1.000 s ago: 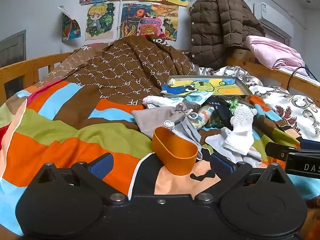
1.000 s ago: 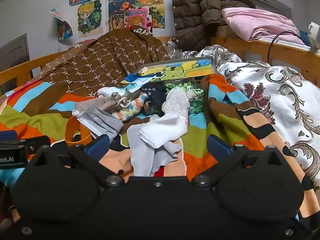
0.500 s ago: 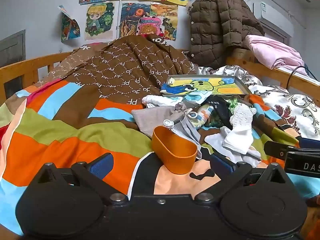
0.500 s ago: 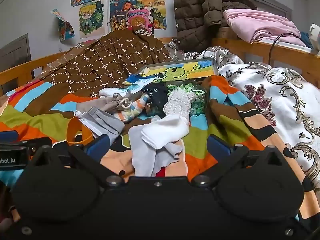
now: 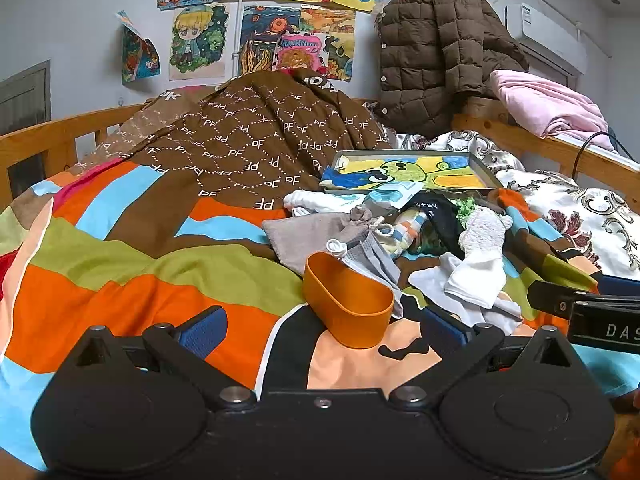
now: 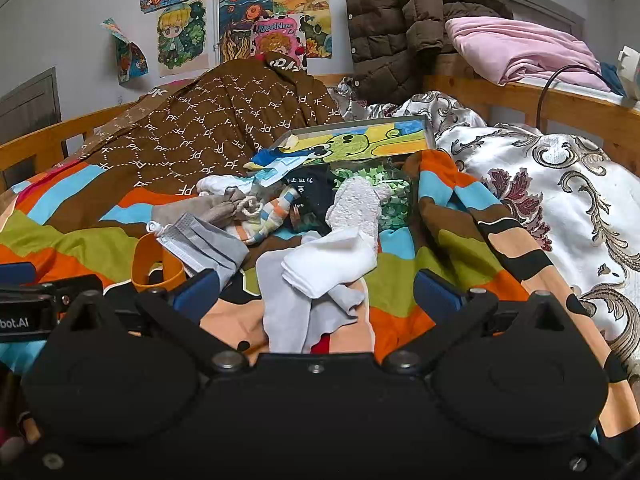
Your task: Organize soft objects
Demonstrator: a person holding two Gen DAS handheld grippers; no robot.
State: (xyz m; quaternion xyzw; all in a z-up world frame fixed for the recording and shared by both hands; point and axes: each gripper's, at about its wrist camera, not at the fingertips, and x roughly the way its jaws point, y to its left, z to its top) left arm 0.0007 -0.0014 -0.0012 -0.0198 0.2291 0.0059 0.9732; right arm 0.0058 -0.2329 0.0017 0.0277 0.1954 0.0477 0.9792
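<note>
Now you're lined up, both grippers' jaws apart and empty. Next, close the right gripper (image 6: 316, 292) on the white sock (image 6: 328, 264), then drop it into the orange bin (image 5: 348, 300).

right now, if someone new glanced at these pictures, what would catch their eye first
Probably the heap of socks and small cloths in the middle of the striped quilt, with an orange cup at its near left edge and a grey mask draped over the cup's rim. Behind the heap lies a tray with a bright cartoon drawing, and the wall beyond is covered in drawings beside a hanging brown coat.
</note>
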